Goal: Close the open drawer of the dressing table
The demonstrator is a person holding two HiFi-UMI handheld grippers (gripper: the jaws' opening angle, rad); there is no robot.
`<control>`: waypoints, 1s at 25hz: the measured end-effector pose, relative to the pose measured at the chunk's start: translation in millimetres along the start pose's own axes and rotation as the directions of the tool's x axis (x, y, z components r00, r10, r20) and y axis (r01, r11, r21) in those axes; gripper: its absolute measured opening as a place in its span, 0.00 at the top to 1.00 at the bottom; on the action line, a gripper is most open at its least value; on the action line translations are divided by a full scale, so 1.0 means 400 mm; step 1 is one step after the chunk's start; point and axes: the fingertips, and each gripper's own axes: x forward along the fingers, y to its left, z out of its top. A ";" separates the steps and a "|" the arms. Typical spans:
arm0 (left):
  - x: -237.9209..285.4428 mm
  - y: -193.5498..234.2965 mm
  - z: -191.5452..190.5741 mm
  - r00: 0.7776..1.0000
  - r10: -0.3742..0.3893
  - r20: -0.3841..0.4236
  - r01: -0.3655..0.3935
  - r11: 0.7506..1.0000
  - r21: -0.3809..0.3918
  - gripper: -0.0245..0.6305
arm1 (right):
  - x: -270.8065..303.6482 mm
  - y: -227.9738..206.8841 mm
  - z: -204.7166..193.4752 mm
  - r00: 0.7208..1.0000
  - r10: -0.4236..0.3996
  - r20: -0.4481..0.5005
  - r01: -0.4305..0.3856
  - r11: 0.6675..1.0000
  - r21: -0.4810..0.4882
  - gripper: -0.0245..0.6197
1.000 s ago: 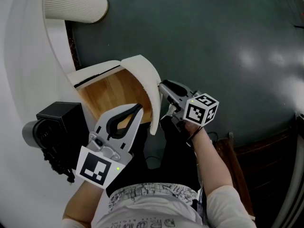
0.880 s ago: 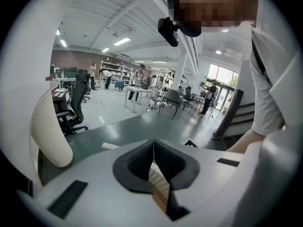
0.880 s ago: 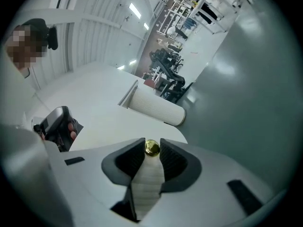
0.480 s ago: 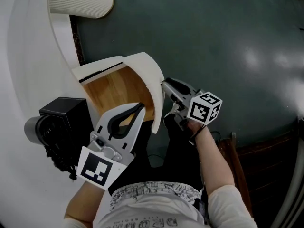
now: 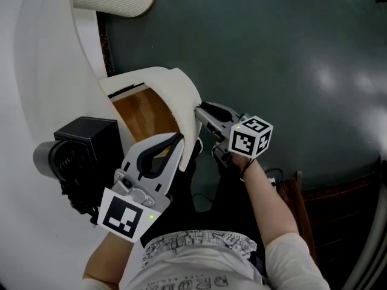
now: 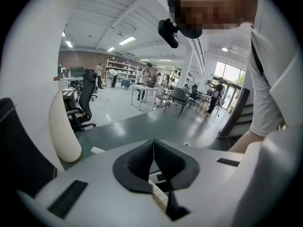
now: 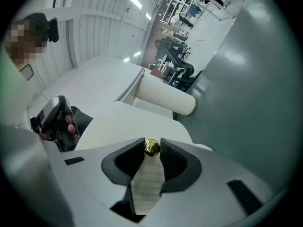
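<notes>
Right gripper view: right tongs (image 7: 152,144) seemingly clamp the drawer knob (image 7: 152,148).

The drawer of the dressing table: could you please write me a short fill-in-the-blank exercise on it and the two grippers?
1. The right gripper is closed on the drawer's small round knob, whose colour is ____.
2. The open drawer has a white curved front and a bottom made of ____.
3. The left gripper has its jaws together, and between them there is ____.

Missing words: gold; wood; nothing
</notes>
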 end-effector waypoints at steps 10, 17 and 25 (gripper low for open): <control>-0.032 0.014 0.004 0.998 0.056 -0.011 -0.056 0.998 -0.034 0.93 | 0.122 0.058 -0.078 0.993 0.076 -0.093 -0.077 0.997 -0.001 0.79; -0.046 0.014 0.004 0.996 0.075 -0.045 -0.077 0.995 -0.059 0.93 | 0.165 0.079 -0.105 0.986 0.114 -0.120 -0.113 0.994 0.013 0.79; -0.069 0.024 0.009 0.994 0.094 -0.051 -0.098 0.991 -0.088 0.93 | 0.232 0.112 -0.150 0.974 0.149 -0.169 -0.148 0.989 0.014 0.78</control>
